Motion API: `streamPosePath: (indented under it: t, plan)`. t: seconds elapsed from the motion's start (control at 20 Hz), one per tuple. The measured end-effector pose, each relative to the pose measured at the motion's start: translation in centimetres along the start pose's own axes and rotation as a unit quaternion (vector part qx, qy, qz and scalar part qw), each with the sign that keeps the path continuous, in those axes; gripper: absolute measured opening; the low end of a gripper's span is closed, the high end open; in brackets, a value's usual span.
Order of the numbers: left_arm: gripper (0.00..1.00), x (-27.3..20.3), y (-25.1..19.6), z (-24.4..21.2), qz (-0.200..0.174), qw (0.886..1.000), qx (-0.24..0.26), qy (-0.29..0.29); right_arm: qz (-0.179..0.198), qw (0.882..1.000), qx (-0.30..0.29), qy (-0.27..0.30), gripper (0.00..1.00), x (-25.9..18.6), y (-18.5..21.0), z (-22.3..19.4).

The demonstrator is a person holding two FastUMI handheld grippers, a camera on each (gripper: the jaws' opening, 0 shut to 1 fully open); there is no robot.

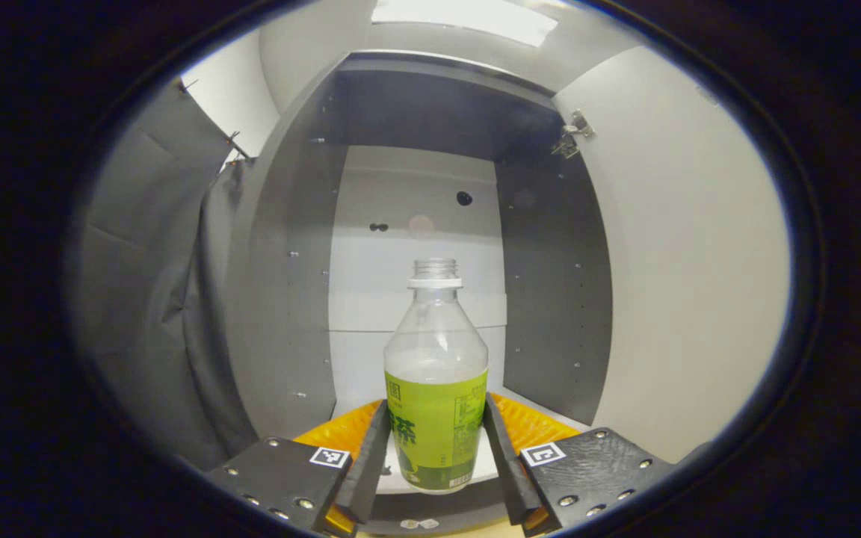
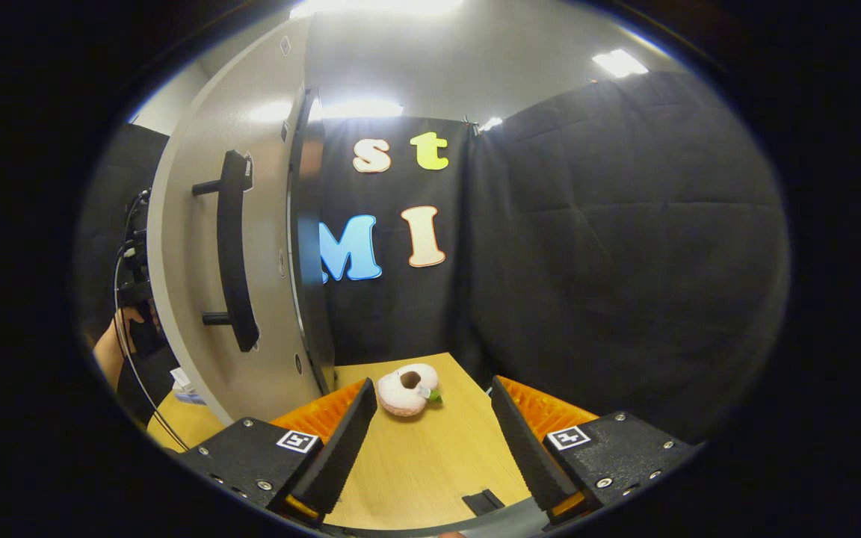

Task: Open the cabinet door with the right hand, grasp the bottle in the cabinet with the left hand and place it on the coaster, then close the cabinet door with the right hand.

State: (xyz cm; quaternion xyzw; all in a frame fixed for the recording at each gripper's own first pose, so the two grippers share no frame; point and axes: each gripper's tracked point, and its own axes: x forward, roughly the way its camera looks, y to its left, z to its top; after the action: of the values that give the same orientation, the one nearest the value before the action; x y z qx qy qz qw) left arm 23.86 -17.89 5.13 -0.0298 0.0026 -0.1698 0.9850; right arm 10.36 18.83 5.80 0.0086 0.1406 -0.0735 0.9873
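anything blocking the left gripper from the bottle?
Nothing visible. The cabinet door is swung open to the side, and the bottle already stands between the left gripper fingers, which flank its label closely; contact can't be confirmed.

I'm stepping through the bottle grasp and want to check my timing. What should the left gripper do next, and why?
Probably close the fingers. In the left gripper view the left gripper already has the bottle between its two fingers, label at finger height, with thin gaps on both sides. The bottle stands upright inside the cabinet, whose door is swung open, so nothing blocks a squeeze before lifting out.
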Motion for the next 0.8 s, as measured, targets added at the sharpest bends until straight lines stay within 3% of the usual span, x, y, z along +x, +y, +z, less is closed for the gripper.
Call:
streamPosePath:
  t: [0.1, 0.15, 0.2, 0.25, 0.35, 0.5, 0.8]
  plan:
    - [0.72, -1.9, 0.5, 0.1, 0.013, 1.0, 0.002, 0.003, 0.007, 1.0, -0.004, 0.002, 0.95, -0.3, 0.0, 0.0]
    - [0.72, -2.9, 0.6, -0.1, 0.018, 1.0, 0.003, 0.002, 0.011, 1.0, -0.004, 0.001, 0.95, -0.3, 0.0, 0.0]
    - [0.63, -3.8, 0.7, -0.2, 0.024, 1.0, 0.005, 0.0, 0.016, 1.0, -0.003, 0.0, 0.95, -0.3, 0.2, 0.1]
    - [0.68, -4.7, 0.9, -0.2, 0.029, 1.0, 0.008, -0.003, 0.021, 1.0, -0.004, -0.001, 0.95, -0.3, 0.3, 0.0]
    - [0.63, -6.6, 1.2, -0.4, 0.038, 0.999, 0.015, -0.003, 0.026, 1.0, -0.009, -0.001, 0.95, -0.2, 0.3, 0.0]
    - [0.72, -8.9, 1.6, -1.1, 0.051, 0.998, 0.019, -0.008, 0.037, 0.999, -0.012, 0.005, 0.95, -0.4, 0.5, -0.2]
    - [0.68, -14.0, 2.3, -2.8, 0.074, 0.997, 0.023, -0.021, 0.053, 0.999, -0.012, 0.008, 0.95, -0.9, 1.0, -0.4]
